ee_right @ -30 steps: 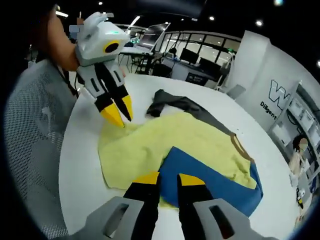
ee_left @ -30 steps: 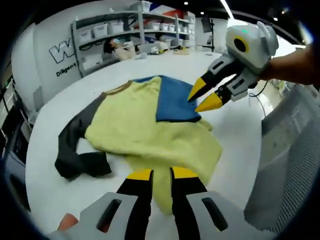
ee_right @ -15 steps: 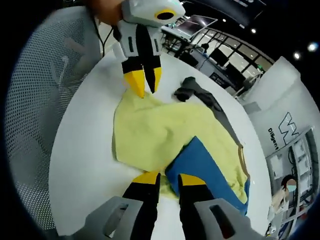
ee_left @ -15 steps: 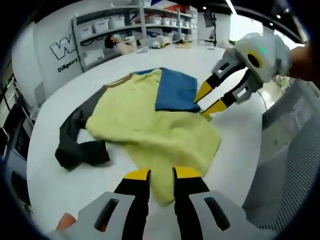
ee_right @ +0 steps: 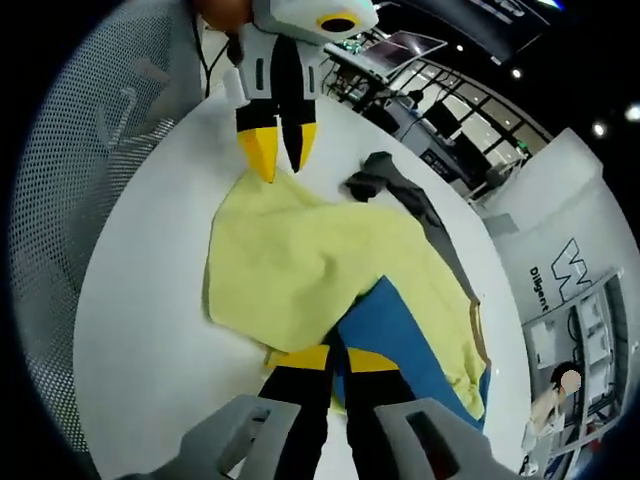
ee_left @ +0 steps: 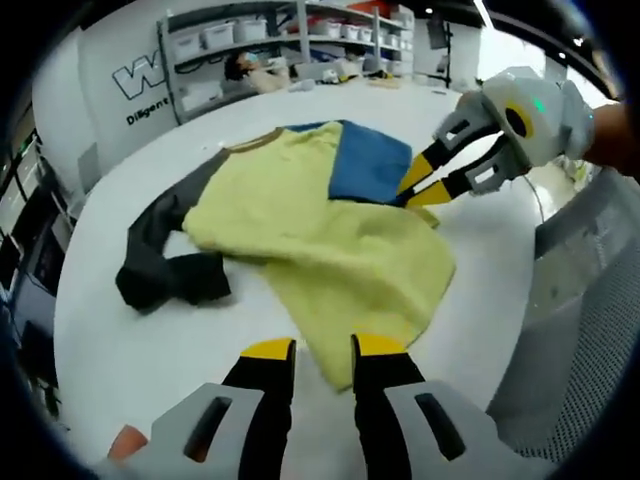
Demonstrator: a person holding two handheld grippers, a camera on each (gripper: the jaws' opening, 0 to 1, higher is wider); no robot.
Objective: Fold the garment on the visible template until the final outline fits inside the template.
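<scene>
While the garment [ee_left: 330, 235] is spread on the white worktop [ee_left: 150, 350], its blue sleeve [ee_left: 372, 165] is pinched at 2 o'clock by the right gripper [ee_left: 420, 190], fingers pressed together; the left gripper [ee_left: 310, 350] is held with fingers slightly parted over the yellow hem at 6 o'clock.

Showing on the white wall panel [ee_left: 120, 80] in the left gripper view: a large outlined "W" cut off at the shelving, and beneath it small dark lettering starting "Diligen", running on past legibility. Appearing again on the white wall panel [ee_right: 575, 265] in the right gripper view: the same big outlined "W" with small lettering beside it beginning "Dilige", the rest cut off at the edge. Carrying no other readable text, numbers or labels anywhere; storage bins on the shelves [ee_left: 250, 40] looking too small and blurred to read.
</scene>
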